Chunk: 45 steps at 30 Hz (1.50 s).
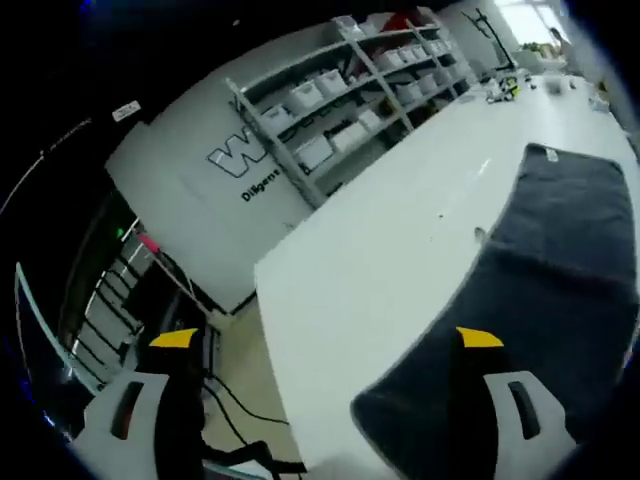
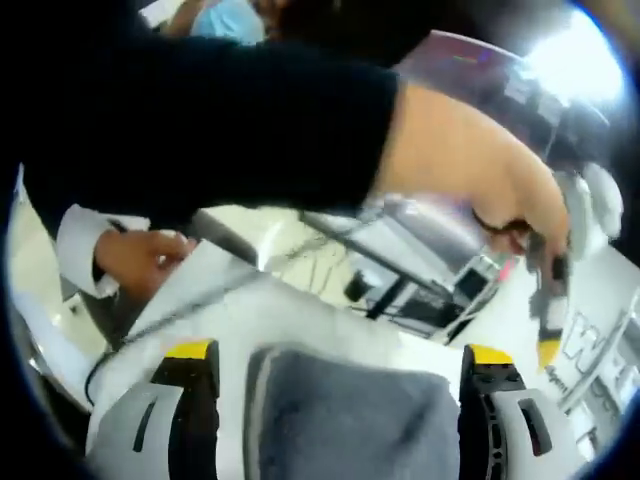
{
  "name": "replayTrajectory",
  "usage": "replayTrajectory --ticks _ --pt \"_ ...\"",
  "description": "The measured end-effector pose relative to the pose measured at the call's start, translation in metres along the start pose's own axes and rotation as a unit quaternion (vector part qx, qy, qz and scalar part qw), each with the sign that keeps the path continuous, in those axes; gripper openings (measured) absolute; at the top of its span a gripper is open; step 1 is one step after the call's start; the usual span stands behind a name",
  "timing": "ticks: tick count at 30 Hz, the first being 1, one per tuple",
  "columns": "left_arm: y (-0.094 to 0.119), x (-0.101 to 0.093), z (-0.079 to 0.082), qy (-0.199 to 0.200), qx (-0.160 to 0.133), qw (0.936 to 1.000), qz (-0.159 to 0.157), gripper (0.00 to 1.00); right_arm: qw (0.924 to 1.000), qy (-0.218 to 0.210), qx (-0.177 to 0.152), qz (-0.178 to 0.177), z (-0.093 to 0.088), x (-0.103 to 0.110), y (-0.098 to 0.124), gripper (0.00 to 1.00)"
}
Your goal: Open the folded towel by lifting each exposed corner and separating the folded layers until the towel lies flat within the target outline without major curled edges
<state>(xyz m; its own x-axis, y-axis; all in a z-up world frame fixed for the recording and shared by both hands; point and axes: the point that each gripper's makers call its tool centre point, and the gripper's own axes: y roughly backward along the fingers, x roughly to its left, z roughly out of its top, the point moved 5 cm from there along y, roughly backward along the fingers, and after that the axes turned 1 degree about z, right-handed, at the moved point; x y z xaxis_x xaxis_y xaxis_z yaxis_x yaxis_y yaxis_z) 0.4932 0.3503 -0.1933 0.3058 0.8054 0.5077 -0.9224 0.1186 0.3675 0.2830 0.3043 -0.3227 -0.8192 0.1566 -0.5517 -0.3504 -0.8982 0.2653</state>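
A dark grey towel (image 1: pixel 545 290) lies spread along the right side of a white table (image 1: pixel 370 270) in the left gripper view, reaching from the near corner to the far end. My left gripper (image 1: pixel 330 340) stands open above the table's near corner, its right finger over the towel's edge and its left finger out past the table edge. In the right gripper view, a grey towel corner (image 2: pixel 350 410) sits between the fingers of my open right gripper (image 2: pixel 340 355), close to the camera. Nothing is pinched in either gripper.
A person's dark-sleeved arm and hand (image 2: pixel 470 170) cross the top of the right gripper view, holding the other gripper (image 2: pixel 550 300). A second hand with a white cuff (image 2: pixel 135 255) is at left. Grey shelves with white bins (image 1: pixel 350 100) stand behind the table. Cables (image 1: pixel 230 400) lie on the floor.
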Motion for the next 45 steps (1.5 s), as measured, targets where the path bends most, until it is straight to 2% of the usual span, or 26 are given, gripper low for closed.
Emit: replayTrajectory --ticks 2,5,11,13,14,15,19,21,25,26,27,29,32,34,37,38,39,41,45 --pt "0.013 0.0 0.003 0.022 -0.015 0.9996 -0.008 1.0 1.0 -0.006 0.001 -0.003 0.0 -0.007 0.01 1.0" --pt "0.027 0.004 0.0 0.045 -0.022 0.9987 -0.002 1.0 0.9999 -0.011 -0.001 -0.013 0.003 -0.019 0.023 1.0" --pt "0.058 0.011 -0.005 0.087 -0.046 0.9945 0.036 1.0 0.9987 -0.001 -0.016 -0.048 0.012 -0.065 0.055 1.0" --pt "0.074 0.014 0.0 0.096 -0.077 0.9906 0.059 1.0 0.9981 0.0 -0.016 -0.059 0.014 -0.082 0.065 1.0" --pt "0.08 0.014 0.003 0.106 -0.09 0.9885 0.059 1.0 0.9973 0.003 -0.02 -0.071 0.015 -0.094 0.072 1.0" --pt "0.087 0.012 0.004 0.115 -0.099 0.9868 0.056 1.0 0.997 0.004 -0.02 -0.074 0.015 -0.097 0.073 1.0" --pt "0.118 -0.003 0.005 0.125 -0.129 0.983 0.039 1.0 0.9944 0.012 -0.018 -0.103 0.015 -0.134 0.098 1.0" --pt "0.125 -0.011 0.0 0.127 -0.131 0.9827 0.032 1.0 0.9925 0.009 -0.017 -0.12 0.013 -0.153 0.111 1.0" --pt "0.133 -0.025 -0.01 0.121 -0.128 0.9841 0.021 1.0 0.9864 0.002 -0.013 -0.164 0.004 -0.17 0.142 1.0" --pt "0.136 -0.028 -0.013 0.121 -0.126 0.9844 0.024 1.0 0.9847 -0.001 -0.003 -0.174 0.001 -0.176 0.155 1.0" --pt "0.142 -0.027 -0.016 0.125 -0.121 0.9838 0.042 1.0 0.9838 -0.003 0.0 -0.179 0.0 -0.178 0.159 1.0" --pt "0.149 -0.031 -0.02 0.109 -0.121 0.9855 0.049 1.0 0.9771 -0.01 0.003 -0.213 -0.004 -0.193 0.186 1.0" --pt "0.158 -0.033 -0.023 0.115 -0.131 0.9836 0.046 1.0 0.9651 -0.017 0.011 -0.261 -0.013 -0.214 0.226 1.0" --pt "0.159 -0.032 -0.026 0.119 -0.13 0.9832 0.045 1.0 0.9588 -0.022 0.017 -0.283 -0.019 -0.224 0.249 1.0" --pt "0.153 -0.028 -0.032 0.119 -0.121 0.9842 0.052 1.0 0.9442 -0.034 0.033 -0.326 -0.036 -0.24 0.296 1.0" --pt "0.151 -0.028 -0.034 0.118 -0.118 0.9845 0.054 1.0 0.9398 -0.036 0.038 -0.338 -0.042 -0.244 0.31 1.0" --pt "0.148 -0.026 -0.038 0.116 -0.11 0.9854 0.059 1.0 0.9383 -0.037 0.04 -0.341 -0.044 -0.245 0.314 1.0" --pt "0.143 -0.025 -0.05 0.108 -0.09 0.9876 0.07 0.99 0.9273 -0.046 0.055 -0.367 -0.059 -0.251 0.343 1.0" --pt "0.138 -0.023 -0.061 0.117 -0.082 0.9869 0.076 0.95 0.9097 -0.046 0.093 -0.402 -0.088 -0.256 0.386 1.0"
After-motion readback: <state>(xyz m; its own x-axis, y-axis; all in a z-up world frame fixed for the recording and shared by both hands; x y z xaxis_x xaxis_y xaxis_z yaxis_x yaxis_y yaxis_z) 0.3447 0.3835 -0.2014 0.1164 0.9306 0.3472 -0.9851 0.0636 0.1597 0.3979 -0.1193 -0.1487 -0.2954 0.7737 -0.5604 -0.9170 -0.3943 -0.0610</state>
